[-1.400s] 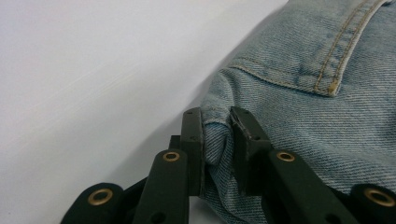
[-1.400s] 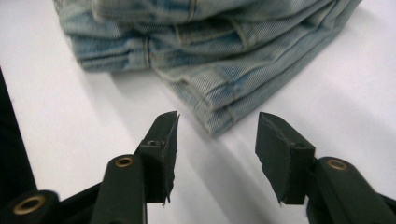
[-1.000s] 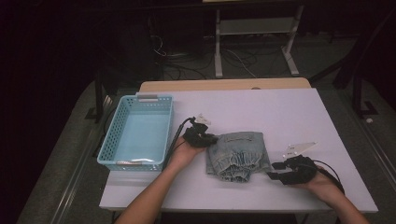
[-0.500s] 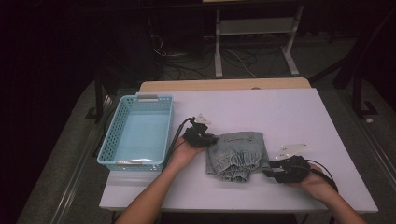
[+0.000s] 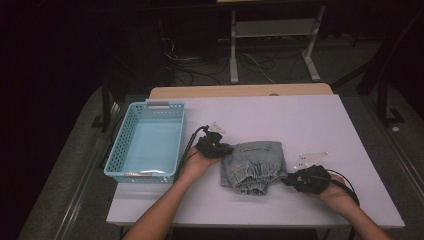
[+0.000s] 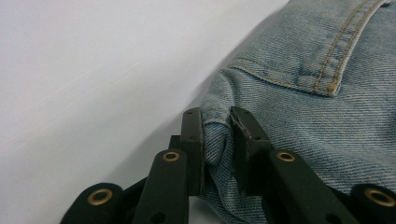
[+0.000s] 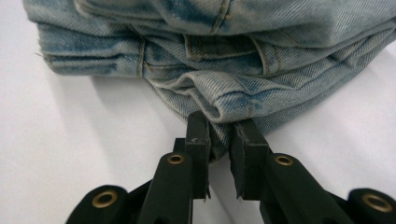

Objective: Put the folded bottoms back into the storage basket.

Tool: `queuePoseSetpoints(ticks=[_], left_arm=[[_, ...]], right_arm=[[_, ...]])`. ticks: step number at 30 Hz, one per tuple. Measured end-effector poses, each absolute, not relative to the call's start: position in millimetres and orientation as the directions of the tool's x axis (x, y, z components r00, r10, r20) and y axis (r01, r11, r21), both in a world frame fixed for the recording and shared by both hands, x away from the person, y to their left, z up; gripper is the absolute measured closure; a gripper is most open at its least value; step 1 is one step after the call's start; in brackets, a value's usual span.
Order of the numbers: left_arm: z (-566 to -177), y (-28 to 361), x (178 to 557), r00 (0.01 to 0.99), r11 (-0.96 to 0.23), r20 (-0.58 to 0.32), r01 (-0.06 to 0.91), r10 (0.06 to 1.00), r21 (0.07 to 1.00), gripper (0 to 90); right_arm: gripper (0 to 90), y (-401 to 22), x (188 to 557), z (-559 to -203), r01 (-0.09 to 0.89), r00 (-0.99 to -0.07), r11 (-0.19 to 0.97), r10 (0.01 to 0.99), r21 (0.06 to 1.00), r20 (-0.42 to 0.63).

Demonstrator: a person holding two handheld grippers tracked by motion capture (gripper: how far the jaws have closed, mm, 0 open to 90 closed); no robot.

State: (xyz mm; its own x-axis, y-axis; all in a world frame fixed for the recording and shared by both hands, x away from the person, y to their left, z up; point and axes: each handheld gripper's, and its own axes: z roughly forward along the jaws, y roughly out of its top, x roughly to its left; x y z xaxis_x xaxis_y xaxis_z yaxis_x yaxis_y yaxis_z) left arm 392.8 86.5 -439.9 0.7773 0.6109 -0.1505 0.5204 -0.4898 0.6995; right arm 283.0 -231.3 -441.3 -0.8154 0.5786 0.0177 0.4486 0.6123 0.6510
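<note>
Grip stage: folded jeans (image 5: 254, 166) lie mid-table beside the basket (image 5: 148, 140), left gripper (image 5: 223, 148) clamped on their left edge, right gripper (image 5: 287, 179) just closing its jaws onto a fold at the right, so next comes an even lift toward that basket.

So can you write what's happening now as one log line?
left gripper: shut on folded blue denim jeans | right gripper: jaws just closing on jeans edge | light blue plastic basket: beside
</note>
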Motion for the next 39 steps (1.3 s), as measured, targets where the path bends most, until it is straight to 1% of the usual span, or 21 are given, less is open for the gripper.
queuePoseSetpoints(ticks=[9, 13, 19, 29, 35, 39], left_arm=[[-435, 86, 391, 0.770, -0.474, -0.161, 0.527, 0.617, 0.705, 76.2], [-427, 87, 387, 0.780, -0.460, -0.170, 0.512, 0.602, 0.725, 76.5], [-414, 85, 376, 0.804, -0.447, -0.158, 0.468, 0.573, 0.762, 76.7], [-397, 71, 355, 0.863, -0.455, -0.144, 0.389, 0.484, 0.801, 77.0], [-384, 51, 333, 0.904, -0.451, -0.146, 0.333, 0.401, 0.828, 77.3], [-380, 47, 328, 0.910, -0.455, -0.140, 0.322, 0.389, 0.830, 77.4]], right_arm=[[78.1, -235, 283, -430, 0.441, -0.813, 0.552, 0.580, 0.708, 0.054], [78.4, -235, 282, -424, 0.430, -0.815, 0.523, 0.576, 0.735, 0.067], [78.8, -235, 279, -413, 0.410, -0.818, 0.474, 0.568, 0.780, 0.085], [78.9, -229, 280, -401, 0.386, -0.828, 0.413, 0.549, 0.825, 0.113], [78.9, -222, 281, -398, 0.371, -0.836, 0.408, 0.539, 0.834, 0.108], [78.9, -223, 282, -395, 0.369, -0.835, 0.391, 0.539, 0.843, 0.116]])
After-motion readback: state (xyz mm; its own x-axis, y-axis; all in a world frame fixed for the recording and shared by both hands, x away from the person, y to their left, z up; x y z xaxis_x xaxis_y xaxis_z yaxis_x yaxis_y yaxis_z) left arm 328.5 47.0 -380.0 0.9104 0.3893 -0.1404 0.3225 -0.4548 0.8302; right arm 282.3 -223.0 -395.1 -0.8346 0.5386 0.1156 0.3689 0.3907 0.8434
